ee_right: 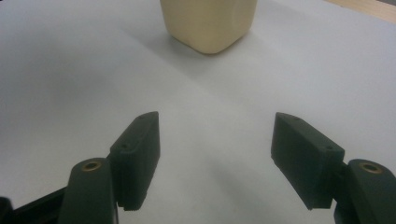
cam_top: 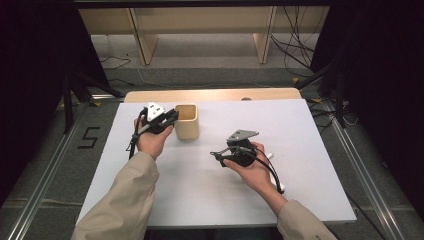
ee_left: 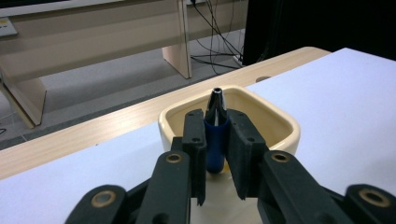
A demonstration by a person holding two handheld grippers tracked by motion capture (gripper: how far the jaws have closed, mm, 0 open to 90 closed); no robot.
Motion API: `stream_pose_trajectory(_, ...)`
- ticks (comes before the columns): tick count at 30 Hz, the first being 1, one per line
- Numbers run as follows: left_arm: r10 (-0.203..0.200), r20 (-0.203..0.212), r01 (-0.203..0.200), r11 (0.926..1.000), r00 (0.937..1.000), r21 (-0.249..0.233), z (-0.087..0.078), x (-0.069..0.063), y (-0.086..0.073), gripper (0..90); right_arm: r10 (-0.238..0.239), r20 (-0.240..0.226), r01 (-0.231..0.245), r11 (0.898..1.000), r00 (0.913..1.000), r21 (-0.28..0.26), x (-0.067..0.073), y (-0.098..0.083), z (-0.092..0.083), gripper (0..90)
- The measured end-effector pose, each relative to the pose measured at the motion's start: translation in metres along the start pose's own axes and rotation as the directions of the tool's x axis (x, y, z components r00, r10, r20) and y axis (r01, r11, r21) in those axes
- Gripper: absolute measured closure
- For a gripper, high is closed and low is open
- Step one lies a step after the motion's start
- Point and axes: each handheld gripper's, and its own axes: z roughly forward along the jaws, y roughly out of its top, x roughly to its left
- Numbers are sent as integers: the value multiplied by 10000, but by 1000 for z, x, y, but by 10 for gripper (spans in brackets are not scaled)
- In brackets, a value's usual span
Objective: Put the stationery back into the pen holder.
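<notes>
While the left tool pinches a blue pen over the cream cup, the right tool rests spread above the white worktop.

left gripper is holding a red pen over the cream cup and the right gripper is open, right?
Not quite: the pen is blue, not red, as the left gripper view shows. The left gripper does hold it over the cream cup, and the right gripper is open.

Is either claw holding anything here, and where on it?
The left claw grips a blue pen by its barrel, tip toward the cup. The right claw is open, holding nothing.
</notes>
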Motion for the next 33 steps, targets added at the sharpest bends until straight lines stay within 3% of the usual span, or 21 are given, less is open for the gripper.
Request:
stream_pose_trajectory(7,127,-5,-127,9999,9999,56,-9,2,-8,697,54,-6,-54,10000,10000,0,-4,1,-3,328)
stream_pose_trajectory(12,-80,38,80,9999,10000,-139,-24,3,-13,614,-41,126,41,10000,9999,50,-8,2,-7,314)
stream_pose_trajectory(15,-198,150,201,9997,9997,-171,-37,1,-19,556,-29,-99,31,9998,9999,194,-12,1,-9,315)
stream_pose_trajectory(20,7,465,-7,10000,9989,8,-57,-11,-34,452,-75,-175,86,9980,9998,628,-18,-1,-12,317)
stream_pose_trajectory(24,-24,550,9,9996,9985,285,-71,-20,-51,355,15,-95,-9,9981,10000,622,-24,-1,-17,320)
stream_pose_trajectory(33,90,1067,-186,9958,9943,898,-90,-33,-77,321,190,234,-203,9981,9995,589,-39,-2,-31,361)
